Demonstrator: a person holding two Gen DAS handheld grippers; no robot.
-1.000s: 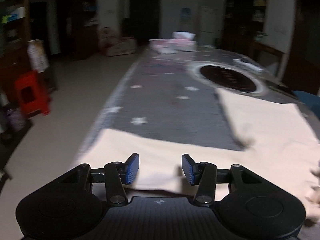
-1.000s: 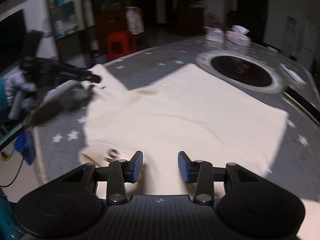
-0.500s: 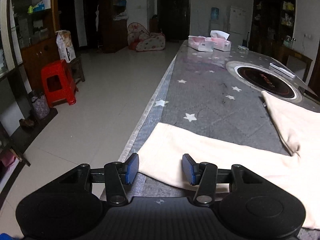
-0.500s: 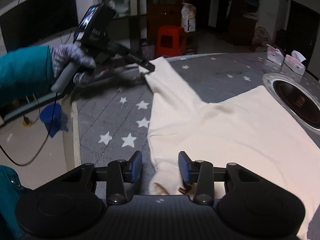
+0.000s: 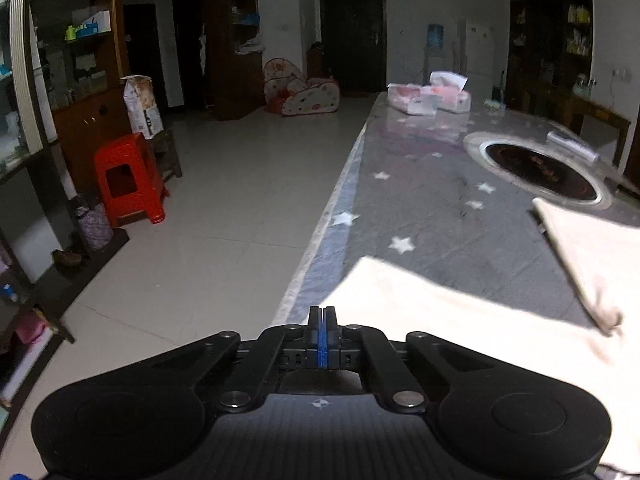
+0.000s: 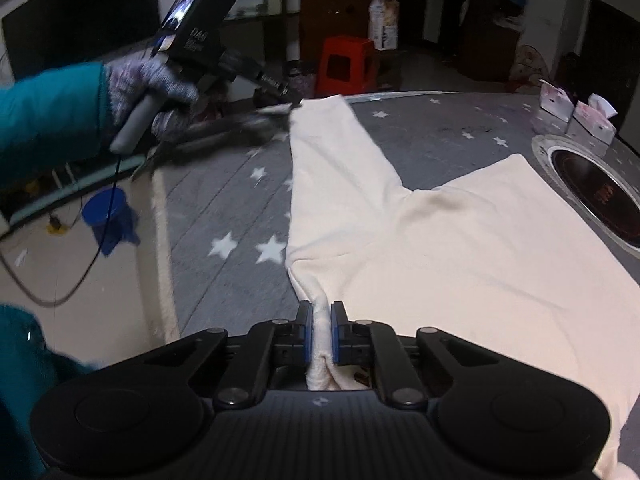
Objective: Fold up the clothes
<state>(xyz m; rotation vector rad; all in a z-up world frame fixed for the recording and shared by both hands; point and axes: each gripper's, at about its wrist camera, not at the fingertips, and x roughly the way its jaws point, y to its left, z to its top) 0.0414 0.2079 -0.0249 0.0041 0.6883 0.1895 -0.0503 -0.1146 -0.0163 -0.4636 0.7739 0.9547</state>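
A cream garment (image 6: pixel 460 248) lies spread on the grey star-print bench (image 6: pixel 224 208), one sleeve (image 6: pixel 332 148) stretched toward the bench's left edge. The right tongs (image 6: pixel 321 320) have just been closing and now pinch a bunched fold of the garment near its neck end; cloth fills the narrow gap between the blue pads. The left tongs (image 5: pixel 322 317) have just been closing too, and their jaws meet flush. In the left wrist view they sit at the sleeve's end (image 5: pixel 400 300), right by the bench edge (image 5: pixel 320 240); whether any cloth is caught between them cannot be told from there. In the right wrist view the left tongs (image 6: pixel 294 105) reach the sleeve's tip, carried by a gloved hand (image 6: pixel 148 92) in a teal sleeve (image 6: pixel 48 120).

Counted: one garment, two tongs, two tissue boxes (image 5: pixel 430 98) at the far end of the bench, one round dark hob (image 5: pixel 540 166) set into the bench, one red stool (image 5: pixel 128 180) on the floor, one blue bucket (image 6: pixel 106 218) on the floor.

The garment's body lies close to the hob rim without covering it. Bare bench runs between the sleeve and the tissue boxes. Beyond the left edge, tiled floor (image 5: pixel 224 200) is open as far as the stool and the cabinets.
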